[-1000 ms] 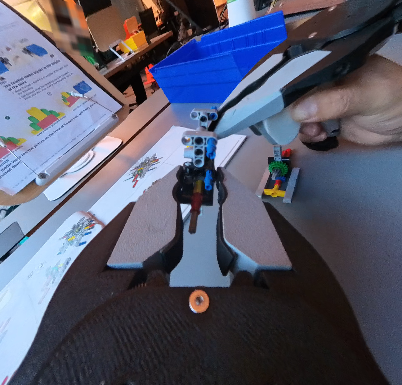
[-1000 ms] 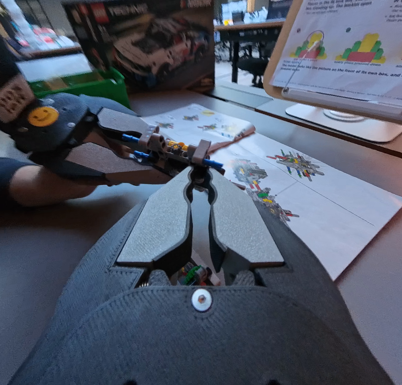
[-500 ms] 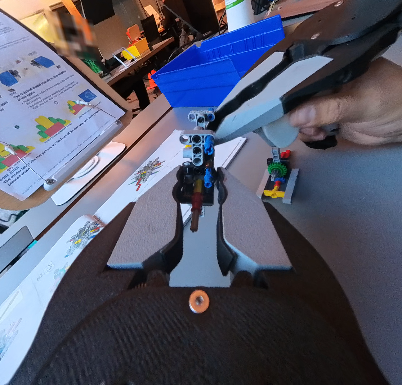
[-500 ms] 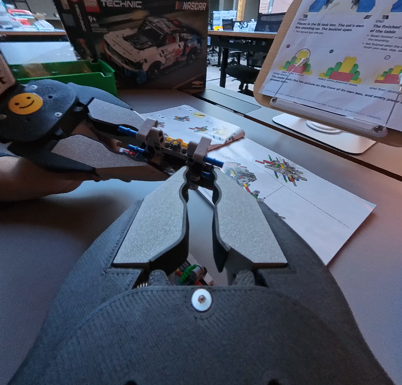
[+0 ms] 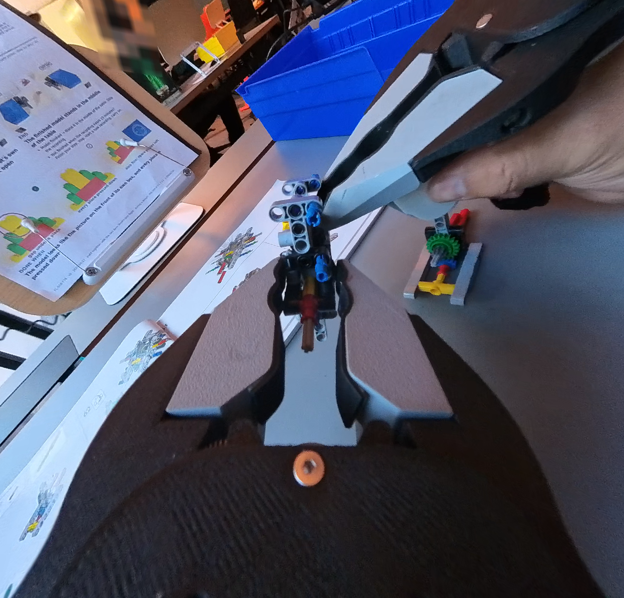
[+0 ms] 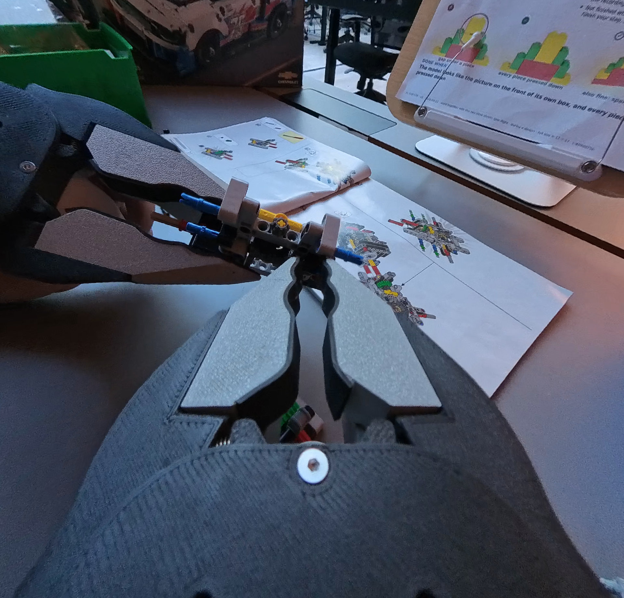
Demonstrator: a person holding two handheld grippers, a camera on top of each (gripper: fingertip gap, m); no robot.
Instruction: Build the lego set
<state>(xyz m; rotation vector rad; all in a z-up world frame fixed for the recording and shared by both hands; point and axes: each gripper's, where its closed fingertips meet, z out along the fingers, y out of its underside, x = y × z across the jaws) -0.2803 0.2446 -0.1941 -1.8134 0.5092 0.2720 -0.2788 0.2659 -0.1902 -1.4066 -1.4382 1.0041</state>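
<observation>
**Two hand-held grippers on one small model**

The left hand-held gripper [image 5: 309,286] is clamped on the black end of a small plastic building-toy model with grey beams and blue pins [image 5: 300,234], held up above the tabletop [image 5: 540,311]. The right hand-held gripper [image 6: 310,271] has its fingertips nearly together, pinching a dark piece under the model's far end. Below lies a white paper instruction sheet [image 6: 456,298]. A blue plastic bin [image 5: 324,85] sits farther back.

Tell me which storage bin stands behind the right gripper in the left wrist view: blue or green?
The blue bin; it sits right behind the right gripper. The green bin shows only in the right wrist view.
</observation>
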